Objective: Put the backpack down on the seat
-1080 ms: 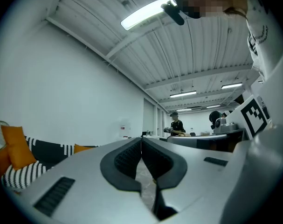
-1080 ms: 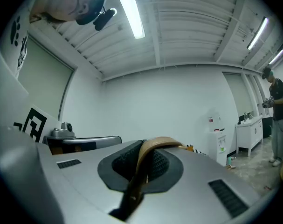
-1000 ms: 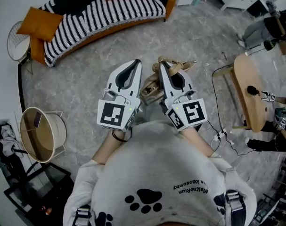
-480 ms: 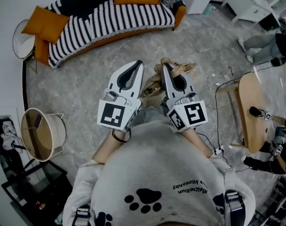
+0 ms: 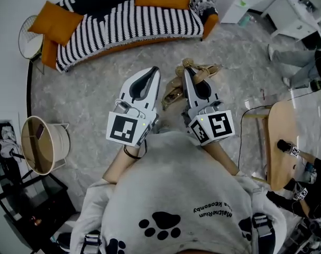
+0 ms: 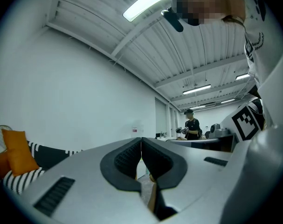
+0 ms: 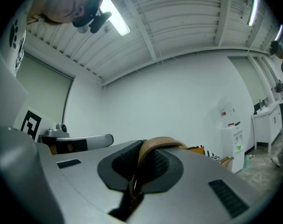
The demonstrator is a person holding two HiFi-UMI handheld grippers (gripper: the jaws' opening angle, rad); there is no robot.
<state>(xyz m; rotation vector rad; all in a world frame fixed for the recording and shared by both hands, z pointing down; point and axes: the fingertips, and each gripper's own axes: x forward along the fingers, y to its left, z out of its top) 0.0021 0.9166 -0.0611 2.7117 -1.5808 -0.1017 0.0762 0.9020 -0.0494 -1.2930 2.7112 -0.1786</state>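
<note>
Hanging backpack [image 5: 172,93] — strap [image 7: 156,143] in right gripper [image 5: 187,74].

The left gripper [image 5: 152,70] points level with its jaws together. Beside it the right gripper [image 5: 185,71] is level too, clamped on a tan strap [image 7: 160,142].

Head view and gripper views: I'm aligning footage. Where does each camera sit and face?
Head view: on the person's head, facing steeply down on left gripper, right gripper, floor and sofa; chest and forearms show.
Left gripper view: on that gripper, level along its closed jaws toward a white wall; shirt at right.
Right gripper view: on that gripper, level along jaws clamping the backpack strap; shirt at left.
Shared: sofa, head and left gripper views.
</note>
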